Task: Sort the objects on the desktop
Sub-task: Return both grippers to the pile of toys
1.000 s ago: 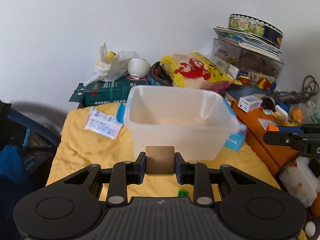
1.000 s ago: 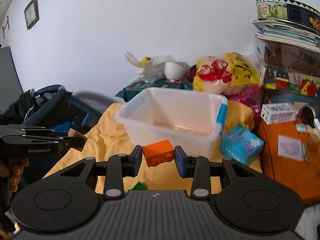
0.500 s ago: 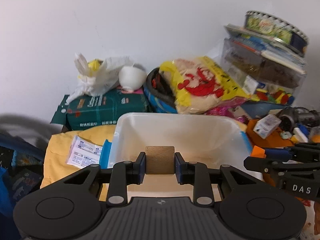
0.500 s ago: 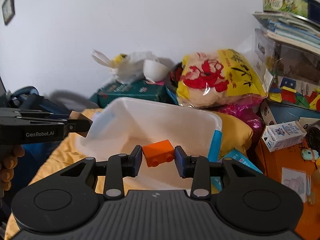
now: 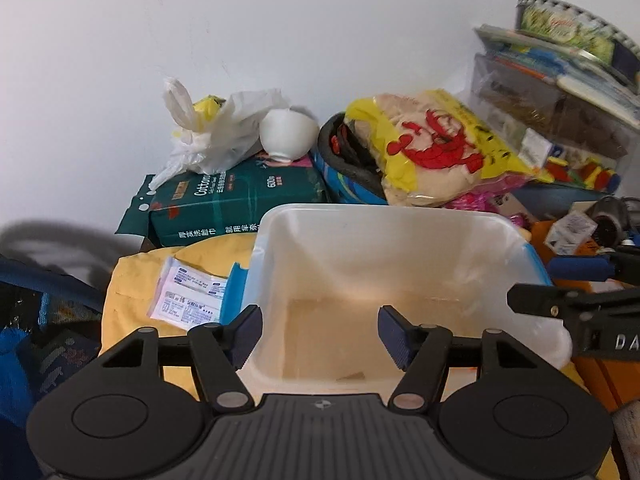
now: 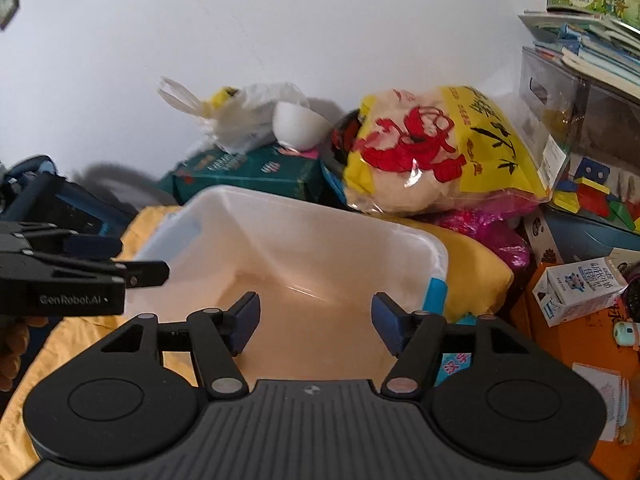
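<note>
Both tools hang over the same plastic tub, and I read both as letting go. My left tool (image 5: 320, 334) has its jaws opening with nothing between the pads; looking along them I see only the tub's (image 5: 400, 220) pale floor, directly below and ahead. Something flat and tan, maybe a small card (image 5: 352, 376), lies on that floor just under the tool's nose, though it is too faint for me to be sure what it is. My right tool (image 6: 314, 322) is likewise opening and empty, pointing into the tub (image 6: 320, 216) from the other side; I cannot see any item on the floor beneath it.

From the left tool, the right one's dark finger (image 5: 536, 304) pokes in over the tub's right rim, close beside me. From the right tool, the left one (image 6: 80, 280) sits at the tub's left rim.

What the next move depends on: the tub is beneath both tools, while the unsorted clutter lies outward. A sachet (image 5: 186, 300) lies on the yellow cloth (image 5: 132, 280) just left of the left tool, so that hand is nearer it. A milk carton (image 6: 580, 288) lies right of the right tool on the orange surface (image 6: 580, 356).
</note>
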{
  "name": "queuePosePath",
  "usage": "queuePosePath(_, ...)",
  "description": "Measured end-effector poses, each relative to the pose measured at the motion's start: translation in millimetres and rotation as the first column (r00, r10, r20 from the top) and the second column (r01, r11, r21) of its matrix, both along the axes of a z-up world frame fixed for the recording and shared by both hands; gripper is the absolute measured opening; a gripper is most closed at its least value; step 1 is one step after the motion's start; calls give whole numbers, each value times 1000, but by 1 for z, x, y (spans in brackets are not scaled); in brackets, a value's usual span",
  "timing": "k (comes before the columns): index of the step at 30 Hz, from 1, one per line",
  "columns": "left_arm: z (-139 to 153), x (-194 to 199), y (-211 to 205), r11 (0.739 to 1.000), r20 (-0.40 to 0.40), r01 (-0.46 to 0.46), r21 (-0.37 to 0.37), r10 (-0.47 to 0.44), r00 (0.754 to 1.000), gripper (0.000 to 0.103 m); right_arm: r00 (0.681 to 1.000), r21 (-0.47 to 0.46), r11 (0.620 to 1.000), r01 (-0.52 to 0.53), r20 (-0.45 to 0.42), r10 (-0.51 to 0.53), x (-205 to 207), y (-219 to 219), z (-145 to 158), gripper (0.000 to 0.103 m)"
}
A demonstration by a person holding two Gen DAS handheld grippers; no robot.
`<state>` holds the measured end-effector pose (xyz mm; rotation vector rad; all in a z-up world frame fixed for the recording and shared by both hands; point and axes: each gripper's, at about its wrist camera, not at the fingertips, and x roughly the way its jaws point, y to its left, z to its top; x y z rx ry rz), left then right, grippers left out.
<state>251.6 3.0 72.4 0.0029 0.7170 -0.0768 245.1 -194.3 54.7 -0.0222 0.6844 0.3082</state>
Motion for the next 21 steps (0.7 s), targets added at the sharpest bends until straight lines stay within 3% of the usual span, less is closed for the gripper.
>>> queuePosePath(5,-11,-71,18,999,31,41,-30,-40,999,69,996,55,997,-62,75,58,-68,-3,0,82)
queuePosePath(7,-24,-101,24,999,20,48,-19,-47,999,69,994,43,996,-79,72,76,-97,-6,-11,82)
queuePosePath(10,-49,-147,31,998,-3,53,19,-53,999,69,995,-5,996,-86,43,86,-140,-11,-37,82)
queuePosePath(14,-85,-194,35,997,-68,57,52,-54,996,69,994,-40,996,-83,-71,80,-182,-16,-78,82)
queuePosePath(18,-112,-215,39,999,-140,13,30,-9,990,68,986,-99,990,-101,-140,87,-212,-14,-108,82)
queuePosePath(21,-121,-220,38,1000,-139,-4,9,5,990,66,981,-104,989,-108,-170,90,-224,-14,-122,80)
